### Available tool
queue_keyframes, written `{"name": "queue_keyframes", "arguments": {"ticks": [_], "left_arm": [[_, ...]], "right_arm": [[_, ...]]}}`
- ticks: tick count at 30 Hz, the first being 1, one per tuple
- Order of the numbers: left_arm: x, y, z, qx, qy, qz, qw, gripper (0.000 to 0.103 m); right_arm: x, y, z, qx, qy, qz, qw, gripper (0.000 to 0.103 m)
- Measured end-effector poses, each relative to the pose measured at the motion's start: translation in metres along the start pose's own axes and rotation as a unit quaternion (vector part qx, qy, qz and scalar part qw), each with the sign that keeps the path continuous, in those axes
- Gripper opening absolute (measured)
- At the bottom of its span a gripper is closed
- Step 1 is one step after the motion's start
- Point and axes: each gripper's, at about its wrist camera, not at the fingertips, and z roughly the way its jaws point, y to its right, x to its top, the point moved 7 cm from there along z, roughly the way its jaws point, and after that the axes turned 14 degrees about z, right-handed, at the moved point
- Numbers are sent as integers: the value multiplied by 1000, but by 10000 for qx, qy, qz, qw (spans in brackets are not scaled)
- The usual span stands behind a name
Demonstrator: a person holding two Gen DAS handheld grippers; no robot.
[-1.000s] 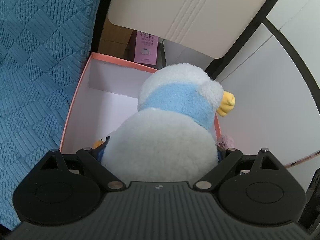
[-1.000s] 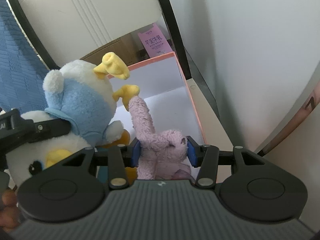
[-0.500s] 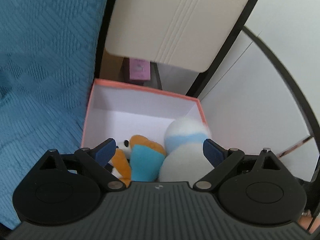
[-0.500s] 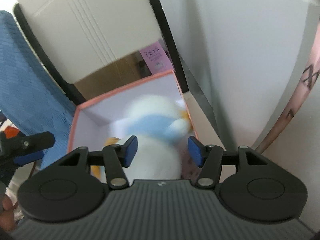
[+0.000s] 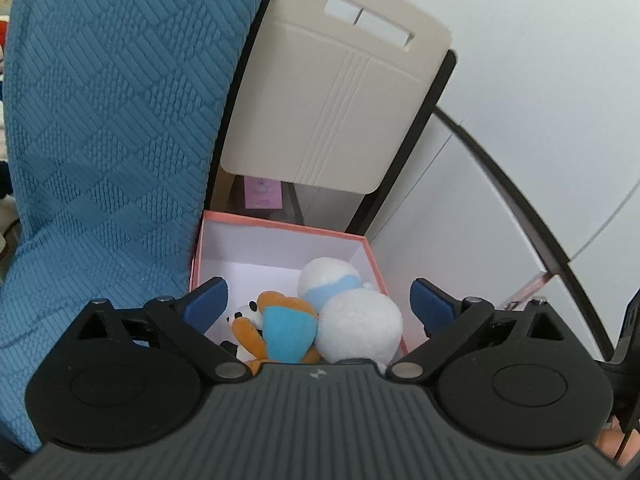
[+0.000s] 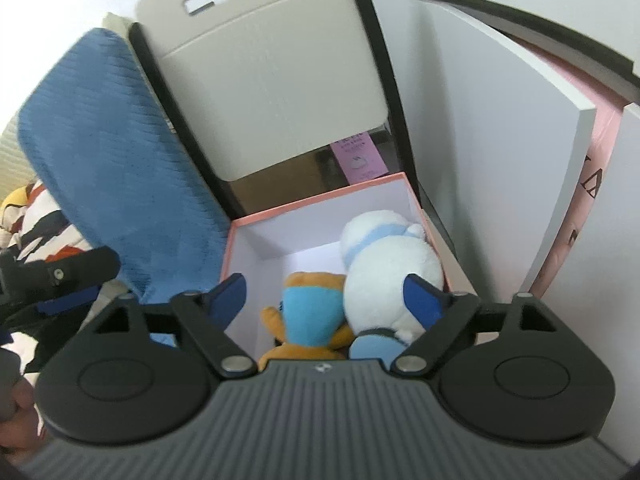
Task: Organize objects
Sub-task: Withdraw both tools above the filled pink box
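The left claw [image 5: 318, 300] and the right claw [image 6: 326, 294] both hang above the pink-rimmed box [image 5: 280, 226], their jaws spreading wide and gripping nothing. Inside the box the white duck plush [image 6: 388, 256] lies against the right wall, with the orange plush in a blue top [image 5: 286, 326] touching its left side. The box sits between a blue textured blanket [image 5: 112, 140] and a white panel [image 6: 492, 152].
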Motion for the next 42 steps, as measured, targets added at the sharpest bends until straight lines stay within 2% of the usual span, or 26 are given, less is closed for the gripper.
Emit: {"name": "queue_keyframes", "arguments": {"ticks": [10,20,32,42], "left_arm": [[-15,-5,-66,-119,358,79,9993,103],[-43,-6,-99,-181,457,231,9985,103],[-80,-15,-107,-93,393,301,9987,103],[-90,-25,-96,10,322,284,9991,103]], "right_arm": [[-33,-28,-35,-7,182,-118,9998,87],[-77,-31,-59,-123,216,-201,9995,87],[-118,-24,-53,-164,108,-197,9996,87],[-125,-20,-47,-173,65,-287,9994,87]]}}
